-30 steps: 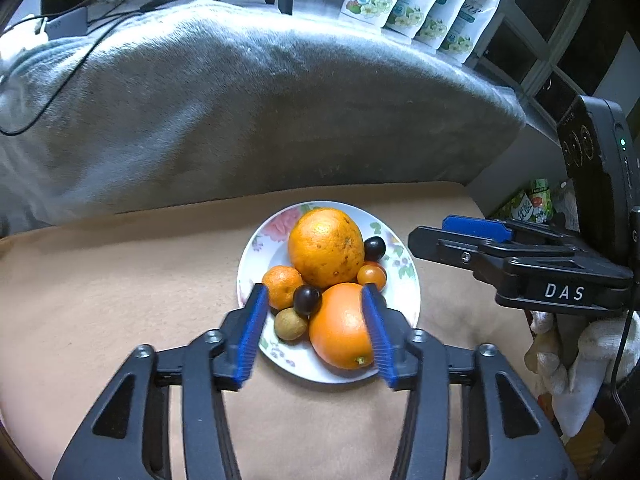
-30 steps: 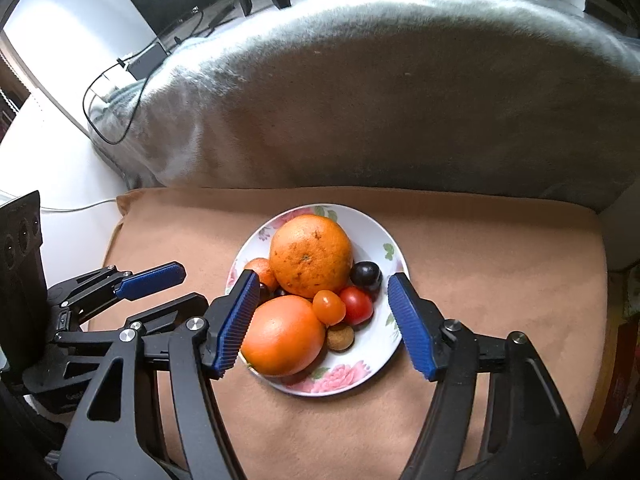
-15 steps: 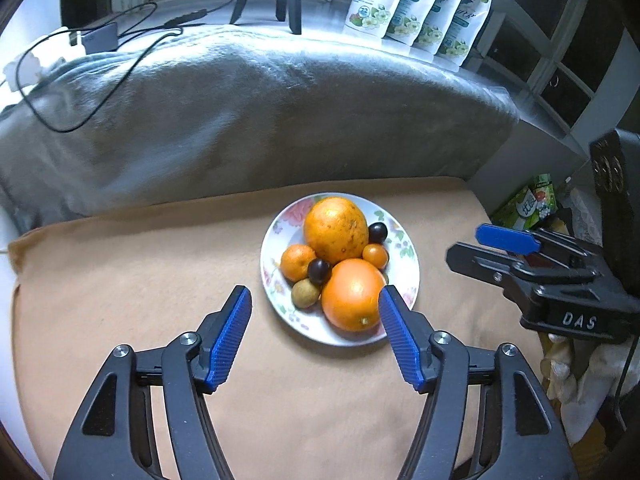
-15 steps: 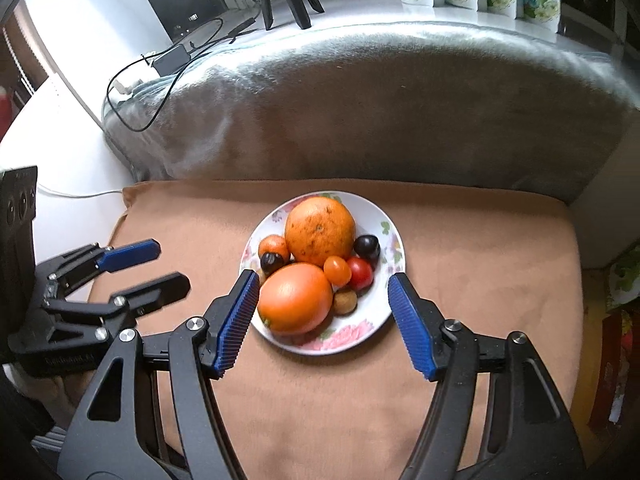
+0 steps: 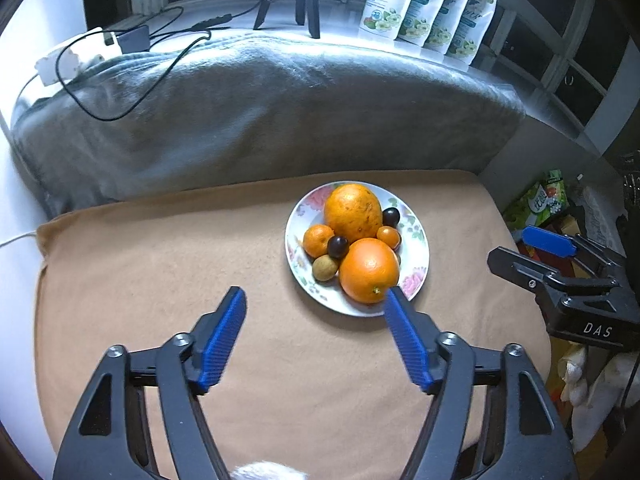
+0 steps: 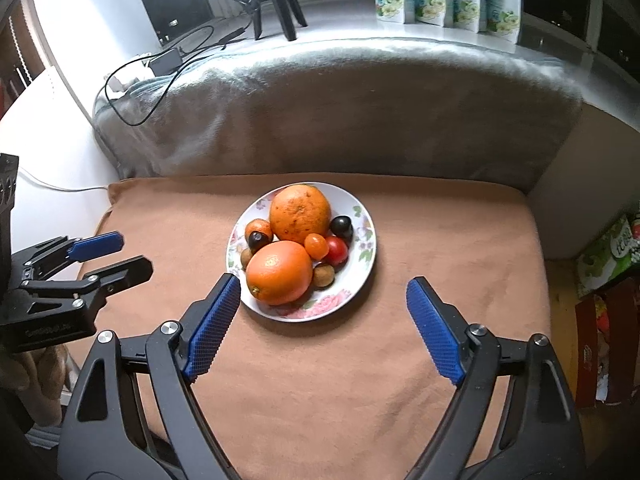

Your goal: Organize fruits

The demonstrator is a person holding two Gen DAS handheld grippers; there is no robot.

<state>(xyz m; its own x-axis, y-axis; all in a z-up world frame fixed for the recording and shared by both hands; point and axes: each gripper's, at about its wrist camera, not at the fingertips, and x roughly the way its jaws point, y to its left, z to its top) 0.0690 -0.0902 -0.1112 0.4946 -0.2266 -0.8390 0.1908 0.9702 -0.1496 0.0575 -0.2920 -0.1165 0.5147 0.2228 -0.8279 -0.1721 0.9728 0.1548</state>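
Observation:
A floral plate [image 5: 420, 264] [image 6: 370, 256] on the tan cloth holds a mottled large orange [image 5: 352, 212], a smooth orange [image 5: 369, 270] [image 6: 279, 272], a mandarin [image 5: 317, 240], dark plums [image 5: 338, 247], small tomatoes [image 6: 336, 250] and brown round fruits [image 5: 324, 268]. My left gripper [image 5: 315, 292] hovers short of the plate, jaws opening, nothing between them. My right gripper [image 6: 323, 280] also hangs back from the plate, jaws opening and empty. Each gripper shows in the other's view: the right one [image 5: 512, 245] beside the plate, the left one [image 6: 134, 253] off the cloth's left edge.
A grey blanket [image 5: 260, 112] rises behind the tan cloth [image 5: 160, 272]. Cables and a charger [image 5: 132, 36] lie on its far left. Pouches [image 5: 432, 4] and tripod legs [image 6: 284, 0] stand on the sill. Packets and boxes [image 6: 608, 256] sit beyond the cloth's right edge.
Both grippers have pulled back and upward from the plate, so it looks smaller and farther. Their jaws have spread wider and no longer flank the fruit.

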